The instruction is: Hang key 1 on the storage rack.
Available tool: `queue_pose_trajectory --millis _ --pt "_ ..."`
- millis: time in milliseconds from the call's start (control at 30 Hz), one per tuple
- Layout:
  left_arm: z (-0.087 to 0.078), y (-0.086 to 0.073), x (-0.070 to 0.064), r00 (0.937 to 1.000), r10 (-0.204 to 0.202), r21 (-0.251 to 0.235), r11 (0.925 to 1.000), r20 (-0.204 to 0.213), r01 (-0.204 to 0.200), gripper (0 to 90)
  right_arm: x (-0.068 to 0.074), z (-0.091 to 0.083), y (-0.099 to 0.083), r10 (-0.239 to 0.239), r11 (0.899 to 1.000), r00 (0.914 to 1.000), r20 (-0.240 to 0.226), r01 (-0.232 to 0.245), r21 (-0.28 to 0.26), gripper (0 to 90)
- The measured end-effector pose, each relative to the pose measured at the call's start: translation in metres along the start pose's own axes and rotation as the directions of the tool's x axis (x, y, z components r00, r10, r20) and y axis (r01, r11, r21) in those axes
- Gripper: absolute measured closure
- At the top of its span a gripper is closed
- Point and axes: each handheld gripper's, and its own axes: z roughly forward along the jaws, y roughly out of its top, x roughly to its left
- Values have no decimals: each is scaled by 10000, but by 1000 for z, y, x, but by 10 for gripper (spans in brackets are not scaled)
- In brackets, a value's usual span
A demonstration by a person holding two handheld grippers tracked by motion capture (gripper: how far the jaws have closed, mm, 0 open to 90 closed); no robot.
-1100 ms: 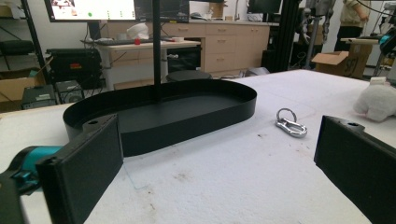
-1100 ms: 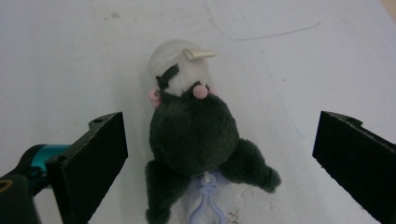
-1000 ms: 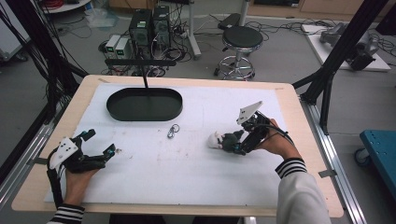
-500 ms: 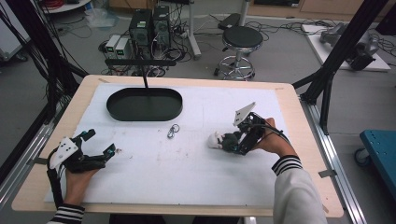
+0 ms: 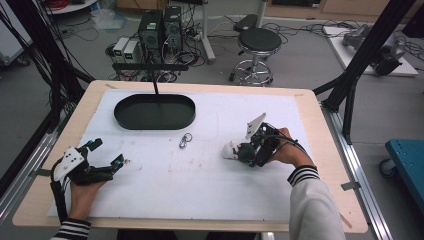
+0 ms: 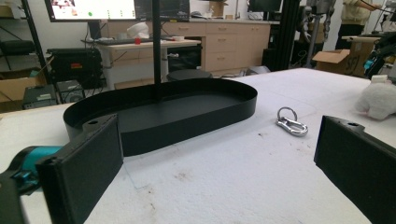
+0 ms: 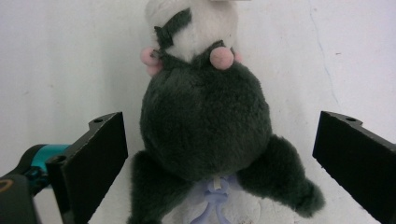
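- Your right gripper (image 7: 219, 154) has dropped onto the plush (image 7: 205, 126), jaws wide either side.
- Plush lies right of the clip (image 5: 185, 140).
- Close off-centre and it squirts out.
- Left gripper (image 5: 107, 159) rests wide.

In the right gripper view, the plush toy (image 7: 205, 121) lying between the spread jaws is cut off at the top and bottom edges. In the high view, the right gripper (image 5: 245, 153) covers its dark body.
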Motion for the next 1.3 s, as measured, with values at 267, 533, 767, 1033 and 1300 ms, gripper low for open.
queue_pose_trajectory --millis 267,533,767,1033,1300 --pt "0 0 0 10000 -2 7 10000 -11 2 17 1 7 4 -231 9997 9997 -105 232 113 24" --pt "0 0 0 10000 -36 -6 10000 3 36 17 1 13 3 89 9985 9993 -376 -68 543 116" --pt "0 0 0 10000 -7 7 10000 -5 7 17 0 11 4 -140 9985 9988 -478 165 520 277" --pt "0 0 0 10000 8 13 10000 -10 -8 17 2 8 7 -390 9972 9983 -425 416 620 435" --pt "0 0 0 10000 -56 -2 10000 -1 56 17 1 7 6 -5 9985 9996 -294 21 543 443"
